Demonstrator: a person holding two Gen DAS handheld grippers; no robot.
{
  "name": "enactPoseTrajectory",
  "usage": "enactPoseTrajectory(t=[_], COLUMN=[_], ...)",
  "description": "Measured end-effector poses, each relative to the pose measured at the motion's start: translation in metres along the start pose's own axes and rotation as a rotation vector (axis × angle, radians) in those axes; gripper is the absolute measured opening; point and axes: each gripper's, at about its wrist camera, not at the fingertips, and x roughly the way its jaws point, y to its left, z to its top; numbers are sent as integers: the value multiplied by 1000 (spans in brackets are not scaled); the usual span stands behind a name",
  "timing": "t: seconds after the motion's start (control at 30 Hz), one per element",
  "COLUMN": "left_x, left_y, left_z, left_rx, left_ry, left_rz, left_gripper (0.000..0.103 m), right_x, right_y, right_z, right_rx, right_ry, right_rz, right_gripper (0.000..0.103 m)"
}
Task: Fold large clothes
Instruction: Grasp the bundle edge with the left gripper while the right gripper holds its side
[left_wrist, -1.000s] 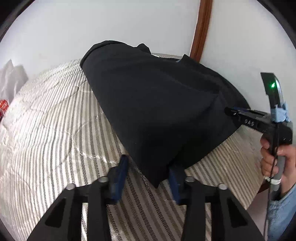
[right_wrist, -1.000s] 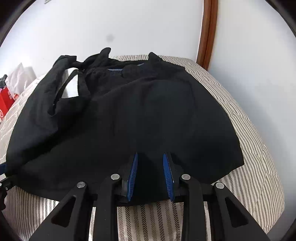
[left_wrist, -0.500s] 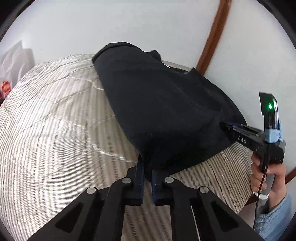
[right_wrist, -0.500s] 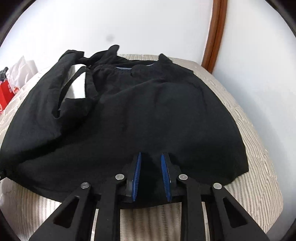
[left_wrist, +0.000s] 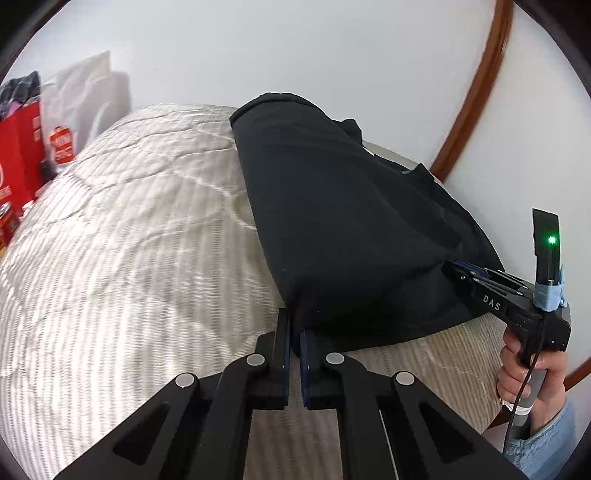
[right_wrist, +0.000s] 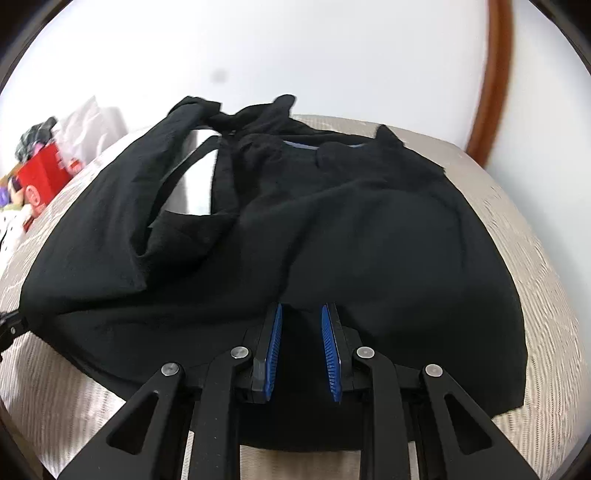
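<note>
A large black garment (left_wrist: 351, 221) lies spread on a striped bed (left_wrist: 129, 240). My left gripper (left_wrist: 293, 321) is shut on its near left corner, and the cloth rises from the pads. My right gripper (right_wrist: 301, 314) holds the near hem, with a thick fold of black cloth (right_wrist: 332, 236) pinched between the blue pads (right_wrist: 275, 343). In the left wrist view the right gripper (left_wrist: 452, 266) bites the same hem further right, held by a person's hand (left_wrist: 528, 373). The left gripper's tip (right_wrist: 9, 325) shows at the left edge of the right wrist view. A sleeve lies bunched at the far left.
Red bag (left_wrist: 18, 155) and white bag (left_wrist: 85, 99) stand past the bed's far left end, the red bag (right_wrist: 40, 181) also in the right wrist view. A white wall with curved wooden trim (left_wrist: 476, 92) runs behind. Bare striped bedding (right_wrist: 535, 295) flanks the garment.
The left jaws closed on the garment's corner. Both grippers moved across the bed with the hem, and the bags came into view at left.
</note>
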Motion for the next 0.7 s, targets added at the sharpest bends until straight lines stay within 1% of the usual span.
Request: enactPoseTrajectory(t=[0.1, 0.17, 0.23, 0.27, 0.3, 0.33, 0.37, 0.4, 0.47, 0.57, 0.63, 0.67, 0.7], left_x=[-3, -2, -2, -2, -3, -3, -4, -5, -8, -9, -7, -7, -7], left_y=[10, 10, 9, 8, 8, 7, 7, 8, 15, 18, 17, 16, 14], left_z=[-1, -2, -3, -4, -4, -4, -4, -5, -8, -11, -10, -11, -11], left_rx=[10, 29, 39, 40, 39, 35, 30, 25, 19, 14, 18, 25, 34], left_ry=[23, 45, 50, 50, 50, 52, 51, 49, 51, 52, 62, 65, 62], left_rz=[5, 0, 2, 3, 4, 3, -2, -7, -23, -46, -65, -80, -93], left_gripper=[5, 5, 5, 6, 6, 6, 6, 6, 6, 7, 16, 28, 36], right_x=[-1, -5, -13, -20, -24, -30, -33, -36, -37, -22, -15, -6, 0], right_y=[12, 10, 4, 3, -1, 0, 0, 2, 12, 22, 27, 30, 31], right_z=[1, 3, 7, 9, 13, 15, 18, 20, 25, 32, 31, 34, 34], right_rx=[-28, -25, -7, -2, 1, 3, 4, 4, -3, -11, -17, -14, -4], right_ry=[2, 1, -15, -32, -45, -57, -69, -81, -80, -59, -42, -30, -17], right_rz=[31, 54, 89, 111, 132, 159, 188, 208, 235, 251, 253, 260, 267], right_gripper=[24, 24, 24, 28, 40, 49, 64, 69, 69, 69, 69, 69, 69])
